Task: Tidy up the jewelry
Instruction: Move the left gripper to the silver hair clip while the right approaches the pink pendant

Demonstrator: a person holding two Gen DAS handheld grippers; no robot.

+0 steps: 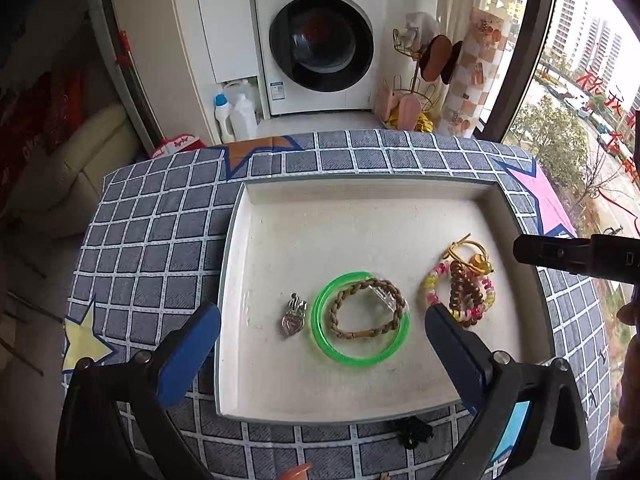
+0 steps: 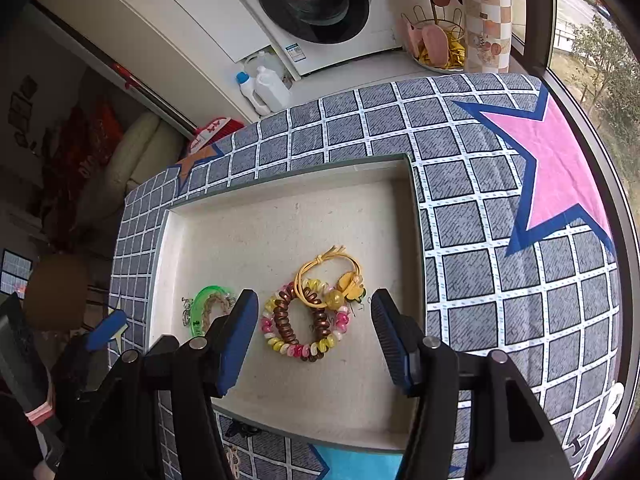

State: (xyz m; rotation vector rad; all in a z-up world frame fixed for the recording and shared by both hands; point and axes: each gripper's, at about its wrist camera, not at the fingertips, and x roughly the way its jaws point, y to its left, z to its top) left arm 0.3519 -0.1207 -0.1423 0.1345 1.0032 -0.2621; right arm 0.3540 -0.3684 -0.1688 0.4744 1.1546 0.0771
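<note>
Right claw [image 2: 312,336] wide and holding nothing, straddling the coiled hair ties [image 2: 306,322] lying flat at centre frame in the white tray [image 2: 280,168]. Left claw [image 1: 322,336] equally wide, framing the green bangle [image 1: 362,320]. Right nearer the ties, likely first pick.

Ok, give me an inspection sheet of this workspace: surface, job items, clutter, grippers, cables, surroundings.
Surface: checked tablecloth with star prints; white tray on it.
Job's things: in the tray, silver heart pendant; green bangle lying around a braided brown bracelet; pink-yellow coil hair tie overlapped by a brown coil hair tie and a yellow elastic hair tie.
Clutter: small black item on the cloth by the tray's near edge.
Grippers: left gripper open; right gripper open, over the coil ties; both empty.
Cables: nothing seen.
Surroundings: washing machine, detergent bottles, window.
</note>
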